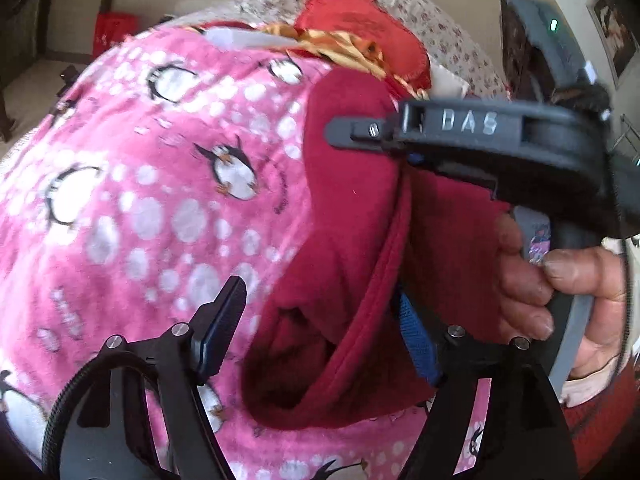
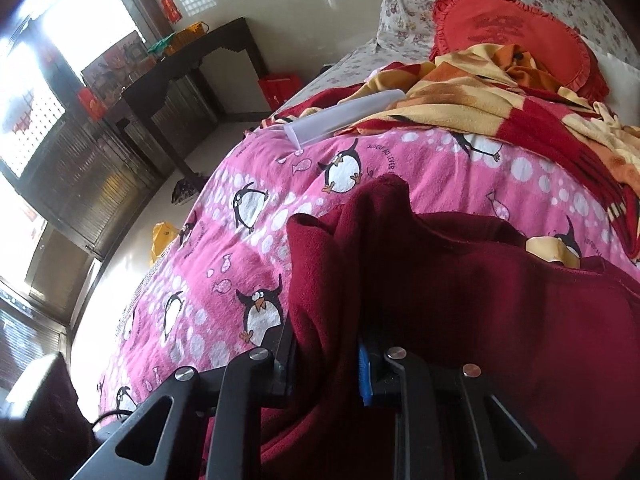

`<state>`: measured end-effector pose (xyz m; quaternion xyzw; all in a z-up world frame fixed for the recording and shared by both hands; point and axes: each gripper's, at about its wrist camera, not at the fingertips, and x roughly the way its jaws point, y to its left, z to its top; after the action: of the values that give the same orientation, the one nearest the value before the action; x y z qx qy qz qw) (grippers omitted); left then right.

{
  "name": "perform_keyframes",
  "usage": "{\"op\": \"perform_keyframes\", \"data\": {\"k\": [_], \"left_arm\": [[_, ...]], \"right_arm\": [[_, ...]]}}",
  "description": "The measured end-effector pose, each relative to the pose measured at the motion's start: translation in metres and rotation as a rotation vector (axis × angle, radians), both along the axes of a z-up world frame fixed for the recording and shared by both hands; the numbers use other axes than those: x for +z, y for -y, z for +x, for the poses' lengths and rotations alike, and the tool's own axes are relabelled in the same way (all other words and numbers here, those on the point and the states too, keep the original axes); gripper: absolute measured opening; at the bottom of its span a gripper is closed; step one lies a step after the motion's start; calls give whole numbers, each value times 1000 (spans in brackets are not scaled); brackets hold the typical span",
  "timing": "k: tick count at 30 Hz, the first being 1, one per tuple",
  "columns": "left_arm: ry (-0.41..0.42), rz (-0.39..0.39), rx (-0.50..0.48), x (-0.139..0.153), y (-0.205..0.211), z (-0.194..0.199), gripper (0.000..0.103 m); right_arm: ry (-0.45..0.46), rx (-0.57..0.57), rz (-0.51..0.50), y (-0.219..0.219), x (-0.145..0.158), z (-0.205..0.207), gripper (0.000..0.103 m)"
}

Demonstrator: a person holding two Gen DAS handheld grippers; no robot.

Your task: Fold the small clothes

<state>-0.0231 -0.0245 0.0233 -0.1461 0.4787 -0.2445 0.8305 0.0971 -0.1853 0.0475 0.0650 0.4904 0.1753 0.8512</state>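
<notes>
A dark red fleece garment (image 1: pixel 344 248) hangs lifted over the pink penguin bedspread (image 1: pixel 140 200). My left gripper (image 1: pixel 316 332) is open; its left finger (image 1: pixel 220 324) is free and the garment's hem drapes over the right finger (image 1: pixel 416 340). In the left wrist view my right gripper (image 1: pixel 396 140) comes in from the right, held by a hand, clamped on the garment's upper edge. In the right wrist view my right gripper (image 2: pixel 326 356) is shut on a bunched fold of the garment (image 2: pixel 460 288), which hides both fingertips.
A red heart-shaped pillow (image 2: pixel 516 36), a yellow and red blanket (image 2: pixel 480 100) and floral pillows (image 2: pixel 412 4) lie at the bed's far end. A clear plastic piece (image 2: pixel 344 120) lies on the bedspread (image 2: pixel 248 248). A dark desk (image 2: pixel 188 68) stands by the windows.
</notes>
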Motion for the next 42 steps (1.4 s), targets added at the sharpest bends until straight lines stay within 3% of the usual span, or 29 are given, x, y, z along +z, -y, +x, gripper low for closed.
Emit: {"op": "perform_keyframes", "data": {"k": [3,7,15,18,21,26,33,42], "left_arm": [[-13,15,-50,-4,14,0,74],[-2,88,-42,-6,25,-1,65],[0,118,-24,-8,27,0,61],[-8,118,-23,-9,30,-3,52],[-20,97,-29,-5,28,-6,36],[25,65,-53,22,29,-16,26],[83,40,-129,60,59,-27,25],[118,30,-266,82,120,-37,23]], "right_arm": [[2,4,4,2,0,-1,21],[1,5,2,5,-1,-3,21],[-1,-2,6,8,-3,-5,21],[7,-2,4,7,-2,-6,21],[25,-1,0,7,3,-10,21],[72,-4,40,19,25,-20,20],[134,-43,58,53,62,-34,19],[174,-122,45,121,86,-58,19]]}}
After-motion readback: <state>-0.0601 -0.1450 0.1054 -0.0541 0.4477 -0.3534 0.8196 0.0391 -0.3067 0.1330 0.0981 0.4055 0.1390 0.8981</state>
